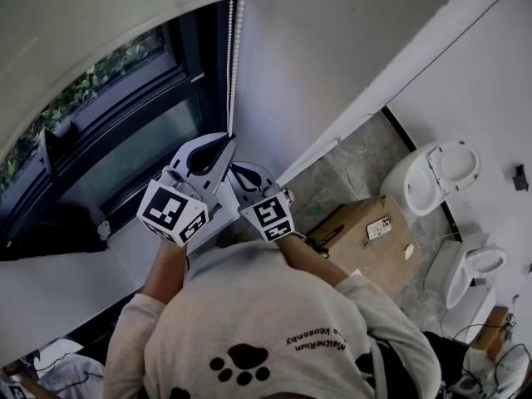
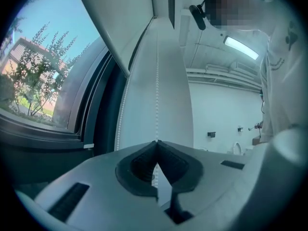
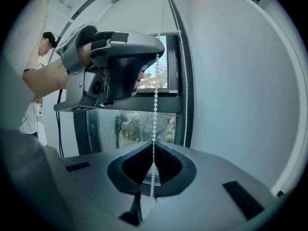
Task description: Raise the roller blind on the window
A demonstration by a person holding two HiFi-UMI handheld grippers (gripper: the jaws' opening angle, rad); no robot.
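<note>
Gripping the bead chain [image 1: 233,65] with both tools, the person stands close to the window [image 1: 125,135]. The left gripper [image 1: 224,146] has its jaws clenched on one strand, and the right gripper [image 1: 239,173] has its jaws clenched on the same strand just below it. The free strand [image 3: 185,90] hangs beside them, near the wall [image 1: 332,48]. The roller blind [image 1: 83,23] covers only the upper part of the glass; trees show through the lower part.

Several things could go wrong, I think. The beads are small and smooth, so the chain may slip through the jaws if the pull is sudden. The two grippers are very near each other (almost touching in the head view), so they may knock together when one re-grips. If both release at once, the blind could perhaps run back down. A pull away from the vertical may also strain the mechanism at the top, which is not visible.

Around the person there is a cardboard box [image 1: 366,231] on the floor [image 1: 349,160] and two toilets [image 1: 436,173] further right, well apart from the chain. Nothing stands between the grippers and the chain.
</note>
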